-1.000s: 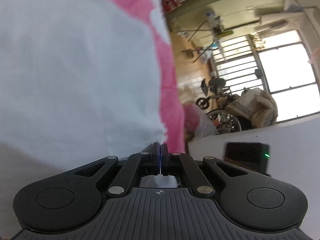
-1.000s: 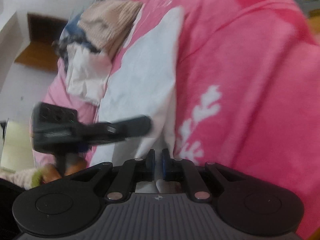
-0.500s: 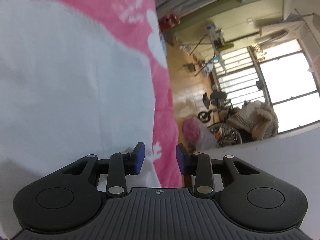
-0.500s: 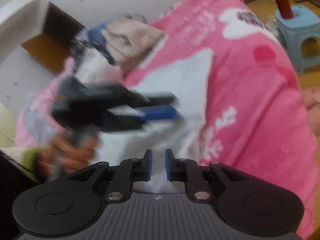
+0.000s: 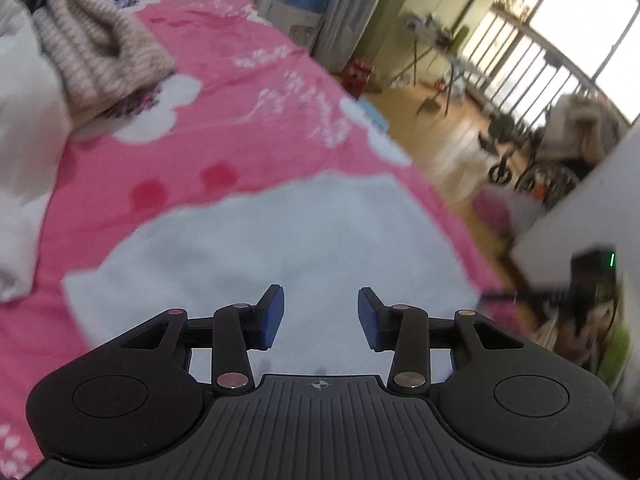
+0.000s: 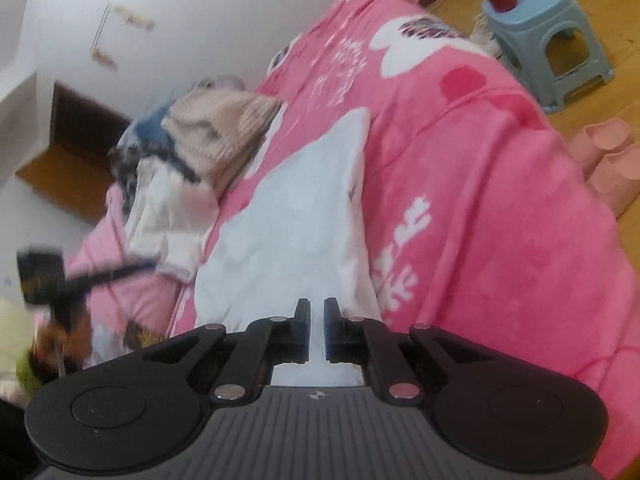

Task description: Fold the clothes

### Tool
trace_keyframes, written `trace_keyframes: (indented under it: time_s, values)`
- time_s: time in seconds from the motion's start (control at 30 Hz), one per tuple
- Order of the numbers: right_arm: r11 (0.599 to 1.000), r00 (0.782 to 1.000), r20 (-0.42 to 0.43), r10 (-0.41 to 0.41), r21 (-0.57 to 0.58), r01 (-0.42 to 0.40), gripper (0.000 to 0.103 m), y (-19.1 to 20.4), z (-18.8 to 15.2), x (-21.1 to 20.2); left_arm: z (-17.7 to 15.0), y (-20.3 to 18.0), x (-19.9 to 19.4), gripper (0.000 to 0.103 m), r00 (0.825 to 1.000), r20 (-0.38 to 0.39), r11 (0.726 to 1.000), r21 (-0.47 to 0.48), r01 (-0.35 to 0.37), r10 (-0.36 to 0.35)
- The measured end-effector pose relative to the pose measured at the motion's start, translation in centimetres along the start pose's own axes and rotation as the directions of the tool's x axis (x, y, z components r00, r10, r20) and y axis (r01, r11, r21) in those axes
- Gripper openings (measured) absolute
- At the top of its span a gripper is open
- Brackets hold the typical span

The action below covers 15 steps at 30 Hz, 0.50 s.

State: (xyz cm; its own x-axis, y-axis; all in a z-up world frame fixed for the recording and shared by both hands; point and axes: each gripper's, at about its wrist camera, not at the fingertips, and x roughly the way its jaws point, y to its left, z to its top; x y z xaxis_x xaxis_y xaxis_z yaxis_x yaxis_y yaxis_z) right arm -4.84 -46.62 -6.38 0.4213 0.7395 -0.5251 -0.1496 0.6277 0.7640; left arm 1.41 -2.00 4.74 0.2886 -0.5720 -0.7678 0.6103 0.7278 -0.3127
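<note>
A white garment [image 5: 280,232] [image 6: 296,220] lies spread flat on the pink bedcover [image 5: 240,120] [image 6: 500,200]. My left gripper [image 5: 320,294] hovers above the garment's near part. Its jaws are opening and nothing is between them. My right gripper [image 6: 316,304] hangs over the garment's near end. Its jaws are closing to a slim gap; white cloth shows behind the gap, not pinched. Each gripper appears blurred in the other's view: the right gripper [image 5: 486,298] at the right edge, the left gripper [image 6: 148,265] at the left edge, held in a hand.
A striped beige knit [image 5: 100,52] [image 6: 224,128] and a crumpled white cloth [image 5: 20,120] [image 6: 168,208] are heaped at the bed's far end. Beside the bed stand a blue stool [image 6: 548,36] and pink slippers [image 6: 608,160]. Wheels [image 5: 532,172] stand on the wood floor near the window.
The left gripper let go of the white garment's edge, opened, rose and rolled level. The right gripper parted a little, then narrowed again, and drew back slightly.
</note>
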Motion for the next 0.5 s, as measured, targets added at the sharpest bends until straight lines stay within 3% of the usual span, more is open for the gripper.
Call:
trace_keyframes:
  time_s: [0.13, 0.23, 0.37, 0.5]
  values:
    - [0.996, 0.995, 0.054, -0.084, 0.028, 0.083, 0.007, -0.4, -0.6, 1.2, -4.9, 0.5, 2.3, 0.040, 0.997, -0.077, 0.998, 0.063, -0.007, 0.012]
    - [0.987, 0.987, 0.048, -0.154, 0.041, 0.152, 0.007, -0.8, -1.3, 2.9, -7.7, 1.5, 4.8, 0.040, 0.993, -0.116, 0.997, 0.076, -0.028, 0.037]
    - [0.985, 0.986, 0.071, -0.151, 0.093, 0.144, 0.004, -1.8, -2.1, 3.1, -9.6, 4.0, 5.5, 0.040, 0.998, -0.065, 1.000, -0.015, 0.018, -0.019]
    - [0.979, 0.985, 0.093, -0.146, 0.156, 0.131, 0.005, -1.8, -2.4, 2.2, -9.6, 5.9, 5.0, 0.040, 0.997, -0.016, 0.988, -0.135, 0.078, -0.081]
